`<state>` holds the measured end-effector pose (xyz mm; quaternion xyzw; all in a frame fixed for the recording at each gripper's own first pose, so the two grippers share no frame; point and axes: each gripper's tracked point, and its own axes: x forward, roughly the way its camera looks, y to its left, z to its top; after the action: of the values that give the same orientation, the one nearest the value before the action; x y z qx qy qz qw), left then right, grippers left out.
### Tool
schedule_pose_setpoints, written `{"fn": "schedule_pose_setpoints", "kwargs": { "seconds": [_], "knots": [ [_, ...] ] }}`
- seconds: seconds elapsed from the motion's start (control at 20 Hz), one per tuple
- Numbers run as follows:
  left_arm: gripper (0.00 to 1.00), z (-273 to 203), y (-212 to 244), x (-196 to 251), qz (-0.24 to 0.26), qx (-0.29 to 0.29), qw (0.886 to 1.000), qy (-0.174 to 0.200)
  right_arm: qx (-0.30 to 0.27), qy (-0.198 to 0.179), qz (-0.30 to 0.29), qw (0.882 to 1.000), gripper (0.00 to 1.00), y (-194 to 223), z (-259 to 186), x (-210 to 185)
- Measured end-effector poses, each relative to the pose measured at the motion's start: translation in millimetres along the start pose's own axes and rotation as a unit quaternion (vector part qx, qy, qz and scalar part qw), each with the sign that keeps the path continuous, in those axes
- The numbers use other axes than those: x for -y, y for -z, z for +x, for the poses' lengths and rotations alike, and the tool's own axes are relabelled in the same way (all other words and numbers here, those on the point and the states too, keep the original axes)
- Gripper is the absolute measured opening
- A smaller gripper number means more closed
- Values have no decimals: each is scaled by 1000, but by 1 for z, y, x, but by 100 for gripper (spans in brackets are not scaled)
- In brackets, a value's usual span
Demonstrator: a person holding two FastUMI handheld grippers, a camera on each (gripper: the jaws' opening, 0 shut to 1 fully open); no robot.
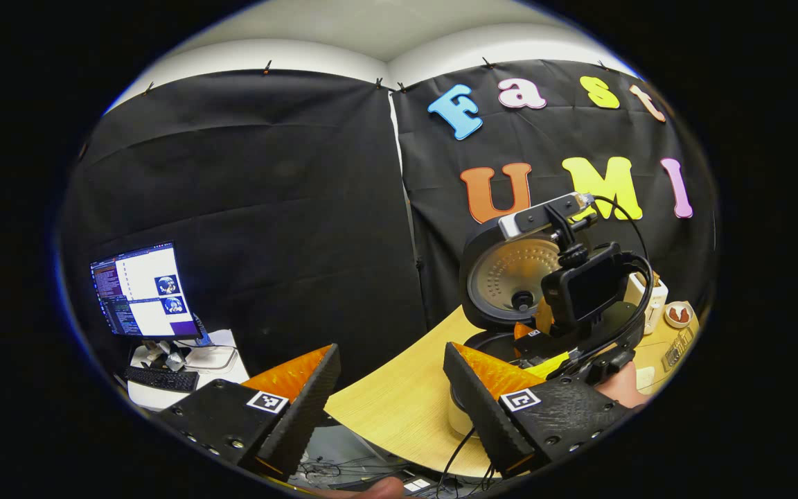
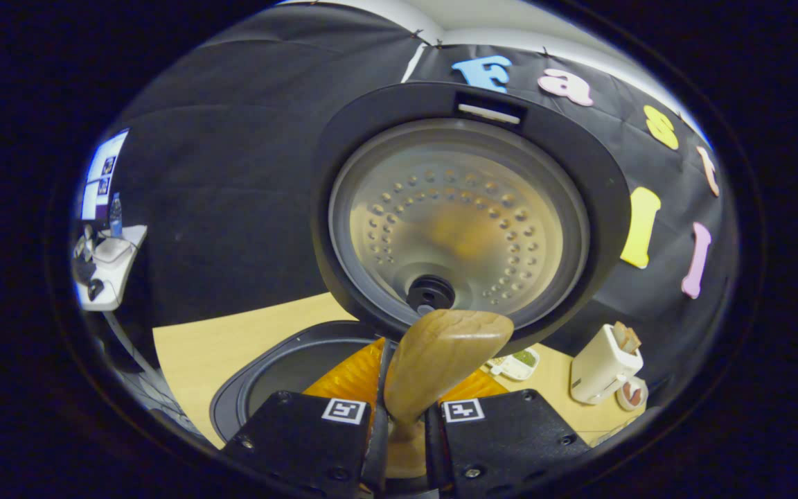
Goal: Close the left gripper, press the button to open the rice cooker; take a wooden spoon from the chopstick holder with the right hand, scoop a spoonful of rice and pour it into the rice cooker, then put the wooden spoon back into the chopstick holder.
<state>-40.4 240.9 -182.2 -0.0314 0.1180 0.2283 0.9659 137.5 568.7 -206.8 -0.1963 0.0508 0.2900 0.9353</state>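
Note:
The rice cooker stands on the wooden table with its lid raised; the black rim of its pot is below. My right gripper is shut on the wooden spoon, gripping the handle. The spoon's bowl points up in front of the lid's metal inner plate, above the pot; I see no rice on it. My left gripper is open with nothing between its fingers, off the table's near left edge. From there the right gripper, with its camera and a hand, hovers over the cooker. The white chopstick holder stands to the right.
A small dish with something red and a dish with something green sit near the holder. The table curves away at its near edge. A lit monitor and keyboard stand on a white desk at the far left.

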Motion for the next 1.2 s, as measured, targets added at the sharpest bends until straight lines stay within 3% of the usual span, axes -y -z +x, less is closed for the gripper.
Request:
{"fn": "schedule_pose_setpoints", "kwargs": {
  "seconds": [0.1,0.2,0.35,0.4,0.45,0.5,0.75,0.85,0.95,1.05,1.2],
  "knots": [
    [95,0,0,0,2,1,1000,0,9,0,-28,1000,24,-2,0,1],
    [95,0,0,1,1,-1,1000,1,13,-7,-14,1000,27,-1,0,-1],
    [100,-1,-6,1,0,4,1000,0,10,-36,79,996,27,2,-1,-6],
    [96,-2,-8,0,0,7,1000,-1,14,-51,123,991,28,-5,-5,-6],
    [100,-2,-9,-1,0,8,1000,-2,18,-62,163,984,27,-11,-9,-6],
    [95,-3,-10,-1,1,9,1000,-1,20,-72,203,976,28,-20,-16,-2],
    [95,-5,-15,6,10,12,1000,5,32,-91,364,926,27,-47,-34,44],
    [100,-5,-18,11,15,15,1000,9,30,-110,449,886,28,-47,-44,56],
    [95,-5,-22,17,18,19,1000,14,31,-109,524,844,27,-39,-49,78],
    [95,-6,-26,24,23,22,999,21,36,-97,574,812,27,-29,-54,109],
    [95,-6,-30,38,30,27,999,32,50,-59,584,808,27,-11,-64,156]
  ]
}}
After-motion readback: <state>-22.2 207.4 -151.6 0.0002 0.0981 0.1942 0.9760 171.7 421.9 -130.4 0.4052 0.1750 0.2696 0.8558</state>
